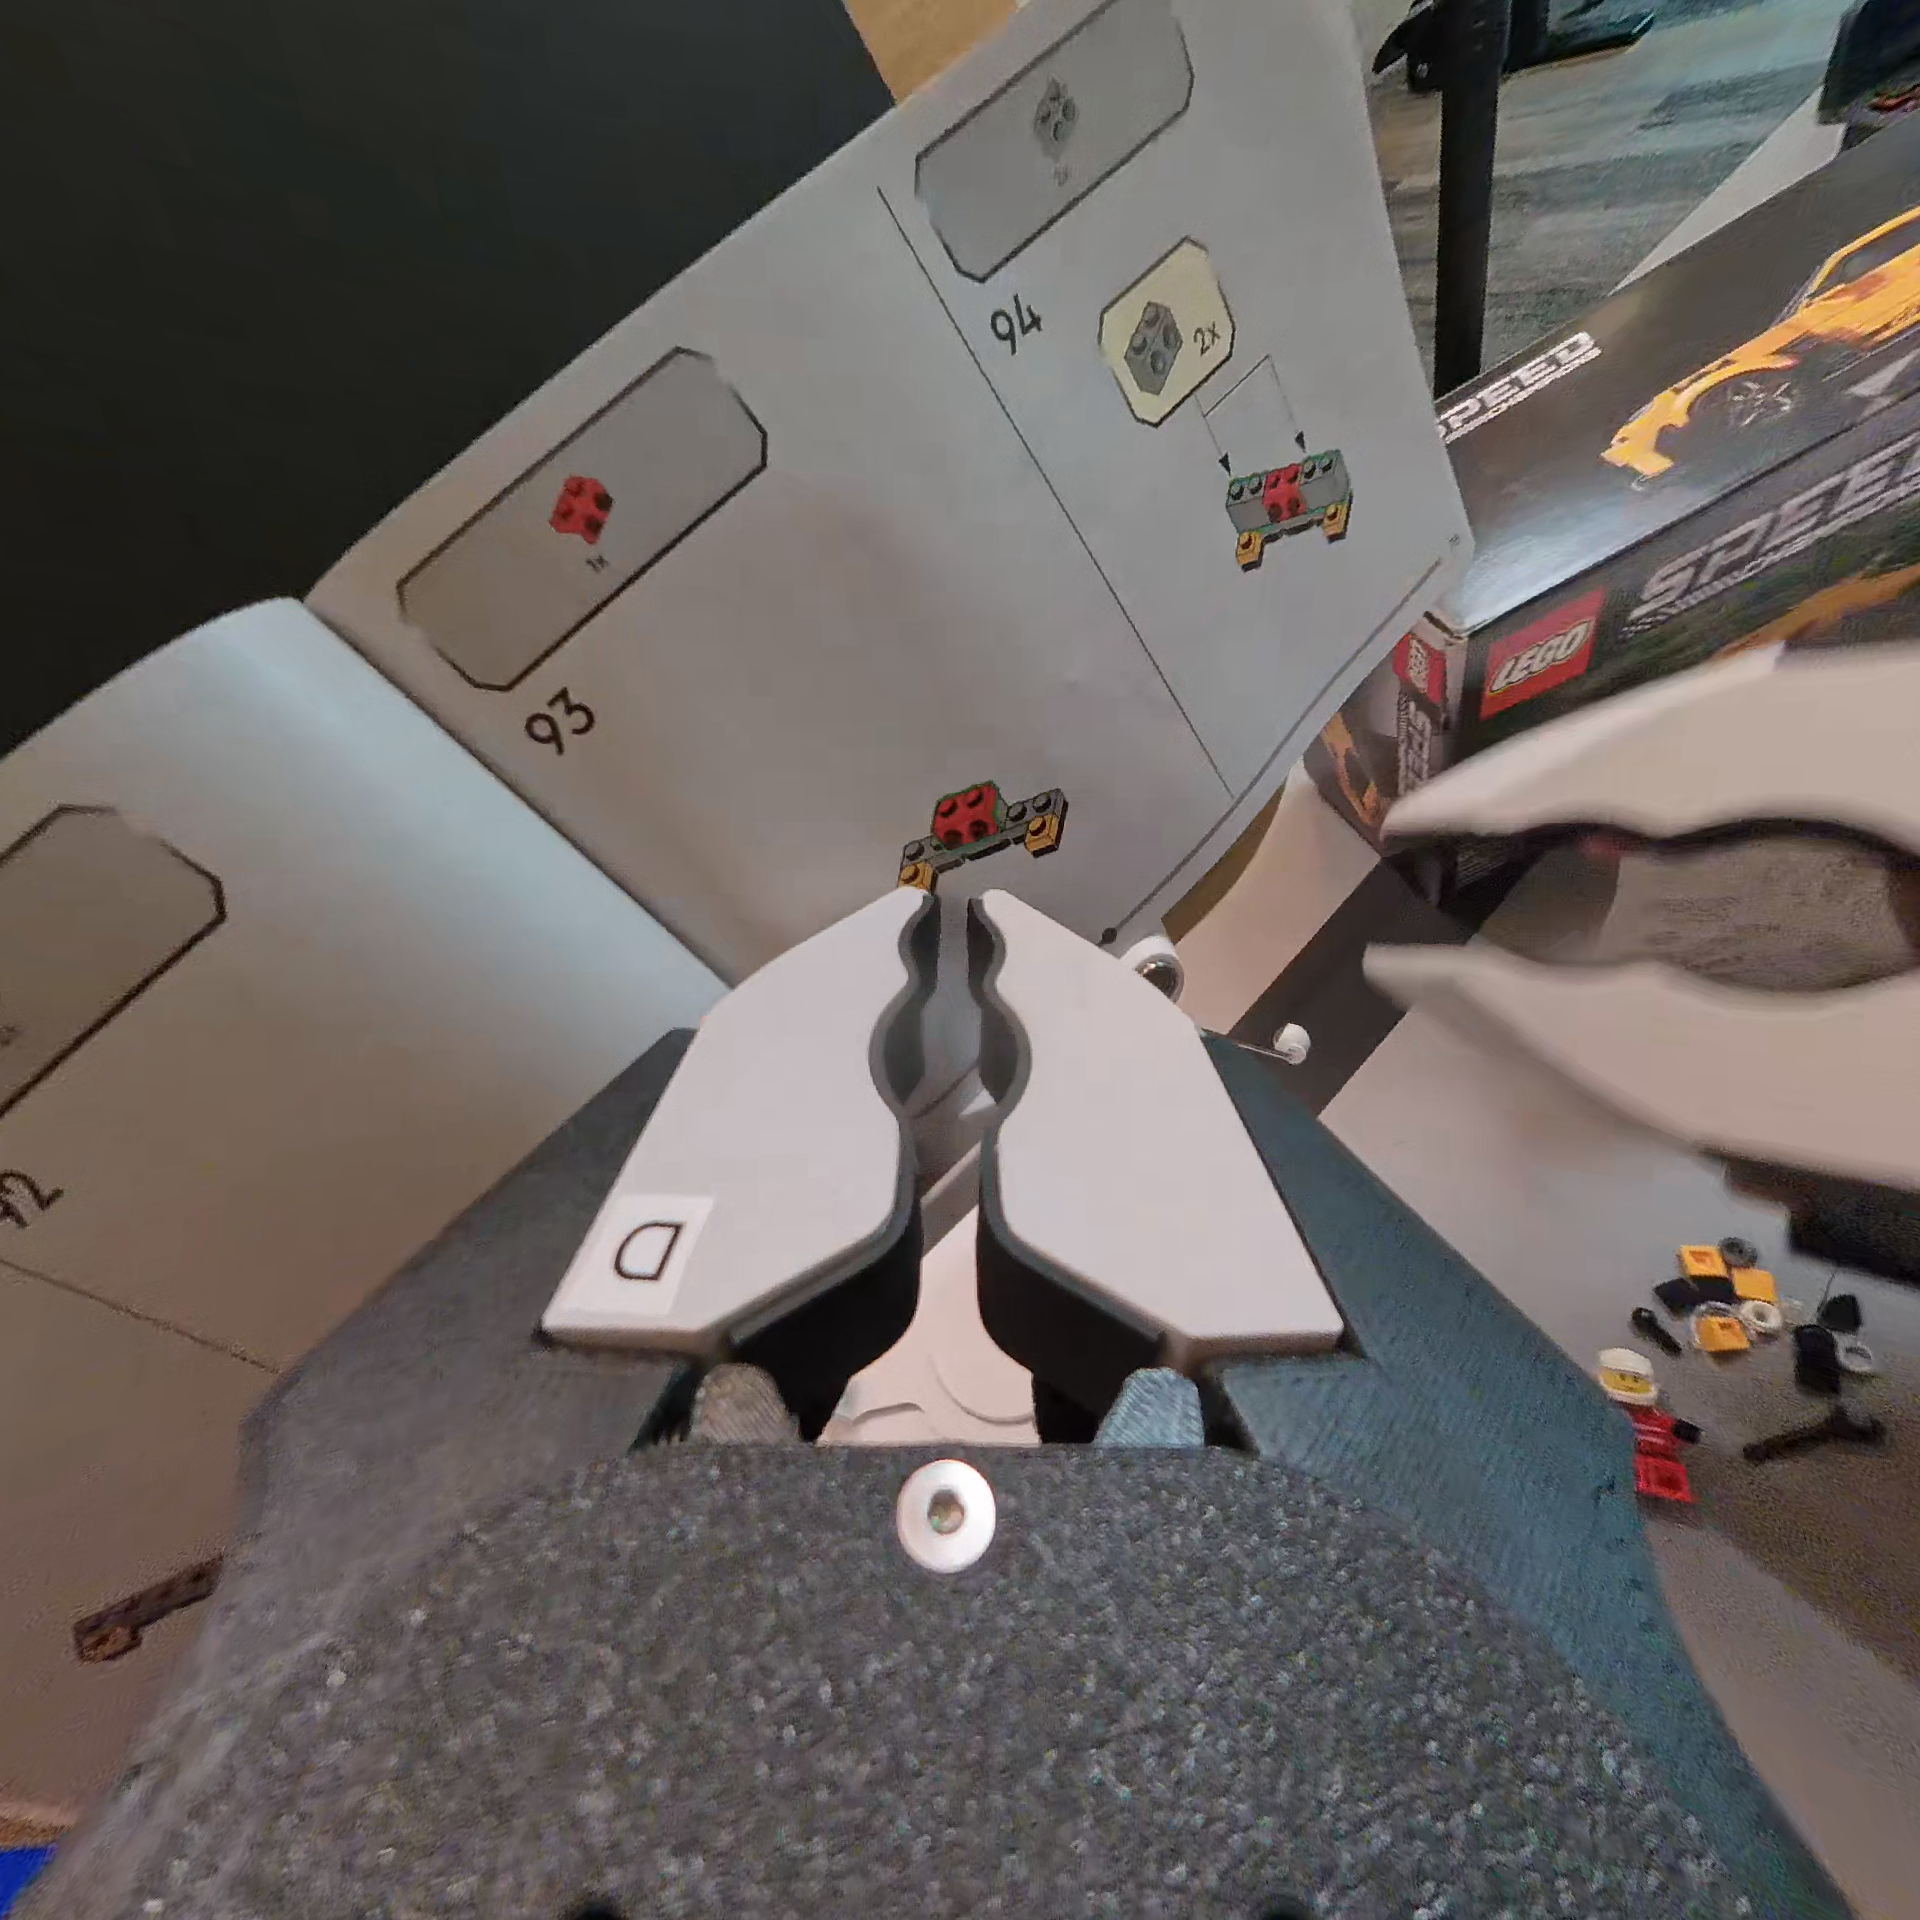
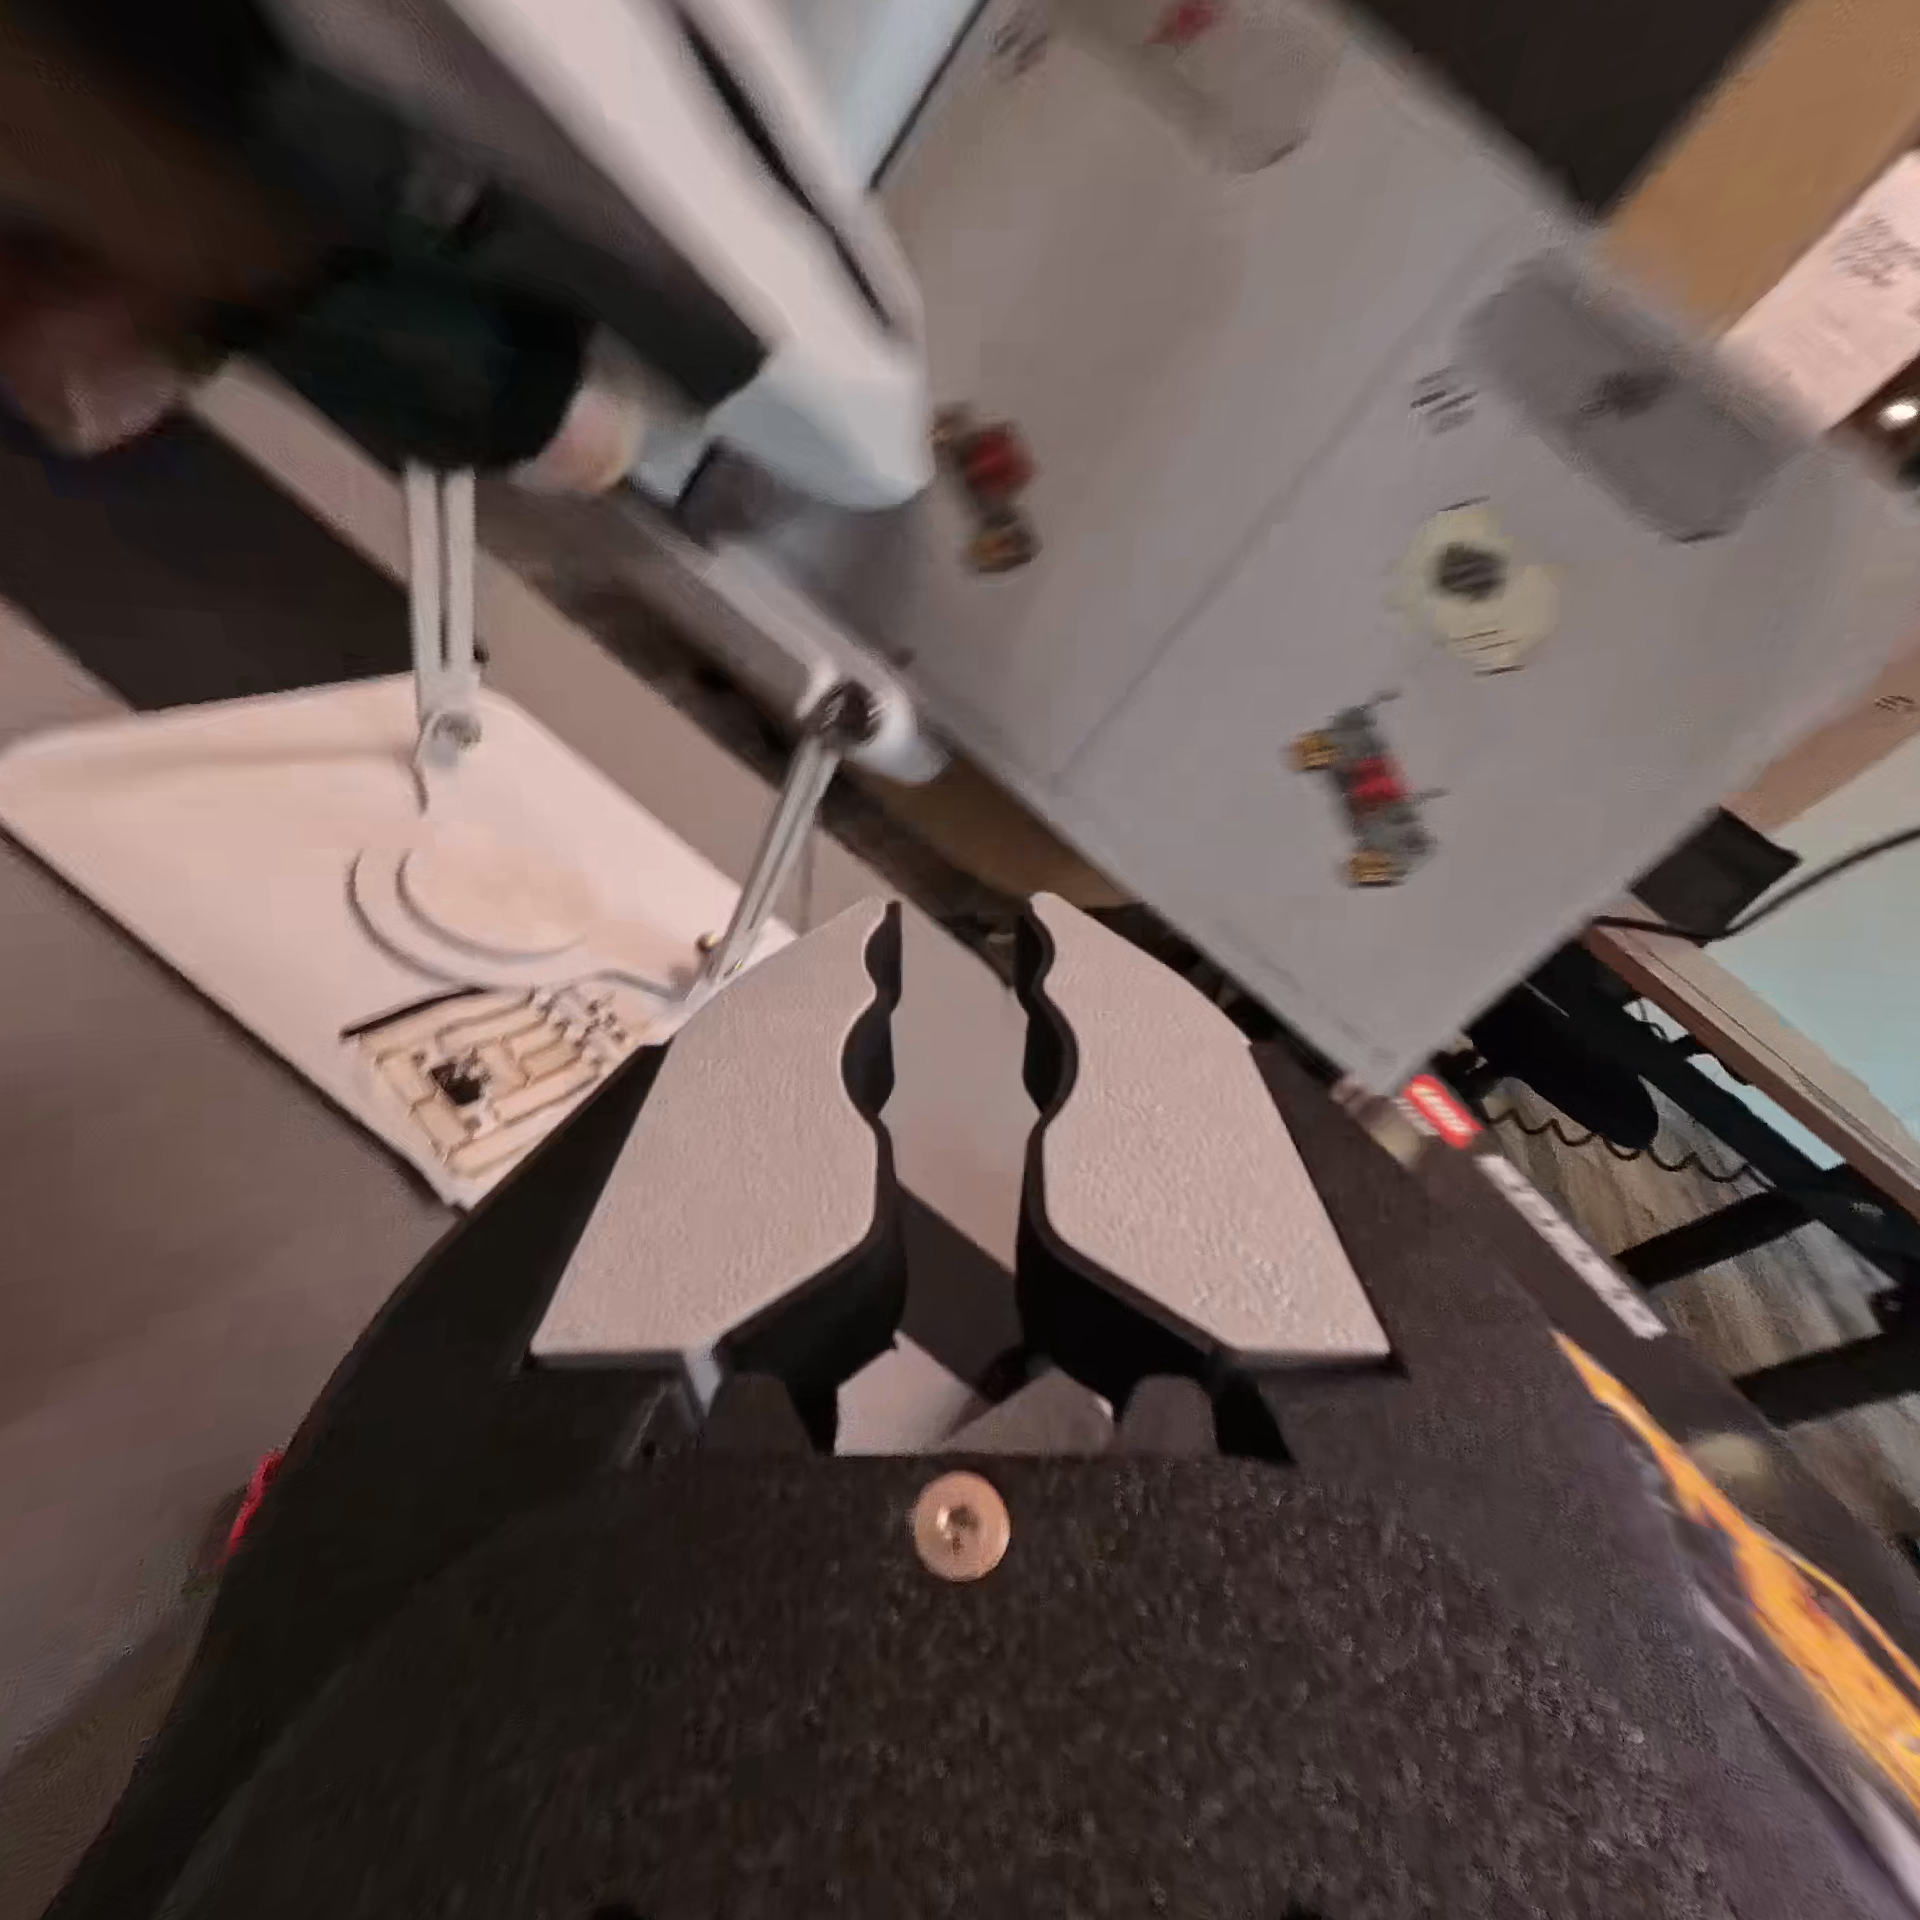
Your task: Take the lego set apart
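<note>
The left tongs (image 1: 954, 914) are nearly pressed together, only a thin slit between the tips, and nothing is pinched in them. Just past their tips stands the open instruction booklet (image 1: 727, 623), propped up and tilted, its pages running from lower left to upper right; its near left page is cut off by the frame edge. To the right of the left tongs and lower, on the grey counter (image 1: 1558, 1226), lie the loose lego pieces (image 1: 1735, 1309): small yellow, black and white parts in a scatter, with a minifigure (image 1: 1647, 1413) in red lying beside them, head toward the upper left. Whether any of these pieces are joined is too small to tell. Above them the right tongs (image 1: 1392, 894) reach in from the right edge, blurred, tips pointing left with a gap between them. Farther right the lego box (image 1: 1662, 540) lies flat, its long axis rising toward the upper right and cut off at the edge. In the right wrist view, which is heavily blurred, the right tongs (image 2: 961, 914) are spread a little and hold nothing. Beyond them to the left lies a white stand base (image 2: 312, 883) with wire arms; ahead and to the right hangs the booklet (image 2: 1299, 520), its drawings smeared.
</note>
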`<state>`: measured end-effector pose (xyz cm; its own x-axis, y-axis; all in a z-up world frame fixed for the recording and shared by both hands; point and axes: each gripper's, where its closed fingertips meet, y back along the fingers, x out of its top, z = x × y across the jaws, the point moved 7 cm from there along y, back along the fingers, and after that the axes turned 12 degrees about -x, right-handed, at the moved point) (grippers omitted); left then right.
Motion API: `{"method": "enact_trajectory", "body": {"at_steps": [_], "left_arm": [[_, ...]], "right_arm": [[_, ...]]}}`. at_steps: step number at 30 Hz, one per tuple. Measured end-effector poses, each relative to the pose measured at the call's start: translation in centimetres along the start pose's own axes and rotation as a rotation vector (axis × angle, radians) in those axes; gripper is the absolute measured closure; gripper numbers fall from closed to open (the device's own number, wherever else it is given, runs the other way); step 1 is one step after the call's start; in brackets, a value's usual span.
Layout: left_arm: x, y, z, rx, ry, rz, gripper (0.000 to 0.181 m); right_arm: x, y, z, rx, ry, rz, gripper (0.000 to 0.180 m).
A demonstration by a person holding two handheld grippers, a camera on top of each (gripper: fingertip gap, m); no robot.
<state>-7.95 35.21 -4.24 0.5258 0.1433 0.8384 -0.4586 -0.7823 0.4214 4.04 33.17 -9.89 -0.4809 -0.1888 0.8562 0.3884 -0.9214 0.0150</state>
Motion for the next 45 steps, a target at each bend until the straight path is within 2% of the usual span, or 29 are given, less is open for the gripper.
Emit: {"method": "enact_trajectory", "body": {"at_steps": [4, 5, 6, 7, 10, 15, 19, 23, 33, 37, 42, 45], "left_arm": [[0.1, -0.4, 0.1, 0.036, -0.011, -0.023, 0.177], [0.1, -0.4, 0.1, 0.041, -0.02, -0.03, 0.179], [0.0, -0.4, 0.1, 0.047, -0.03, -0.04, 0.181], [0.0, -0.5, 0.0, 0.049, -0.034, -0.046, 0.181], [-0.1, -0.7, -0.1, 0.05, -0.028, -0.054, 0.181], [0.0, -0.8, -0.1, 0.062, -0.007, -0.054, 0.181], [0.0, -0.6, 0.0, 0.051, 0.001, -0.06, 0.181], [-0.1, -0.6, -0.2, 0.036, 0.029, -0.043, 0.181], [0.0, -1.6, -0.4, 0.023, 0.087, -0.015, 0.181], [0.0, -1.7, -0.5, 0.029, 0.083, -0.013, 0.181], [0.0, -1.4, -0.1, 0.015, 0.061, -0.002, 0.181], [-0.1, 0.5, 0.2, 0.014, 0.03, 0.042, 0.181]], "right_arm": [[-2.1, -2.9, -3.5, 0.045, 0.074, -0.121, 0.147], [-2.4, -3.5, -3.8, 0.03, 0.096, -0.128, 0.154], [-2.5, -3.7, -3.8, 0.004, 0.129, -0.116, 0.176], [-2.5, -3.7, -3.4, -0.027, 0.173, -0.102, 0.18], [-1.7, -2.5, -1.6, -0.105, 0.365, -0.077, 0.179], [0.9, -1.4, -0.5, -0.25, 0.795, -0.048, 0.176], [3.4, -1.7, -0.2, -0.286, 1.002, -0.011, 0.17], [4.1, -2.9, 0.0, -0.278, 1.154, 0.043, 0.169], [4.2, -5.2, 0.6, -0.29, 1.288, 0.224, 0.167], [4.3, -5.6, 0.6, -0.281, 1.315, 0.231, 0.168], [3.8, -4.9, 0.6, -0.301, 1.236, 0.214, 0.166], [2.9, -3.2, 1.1, -0.3, 1.05, 0.156, 0.158]]}}
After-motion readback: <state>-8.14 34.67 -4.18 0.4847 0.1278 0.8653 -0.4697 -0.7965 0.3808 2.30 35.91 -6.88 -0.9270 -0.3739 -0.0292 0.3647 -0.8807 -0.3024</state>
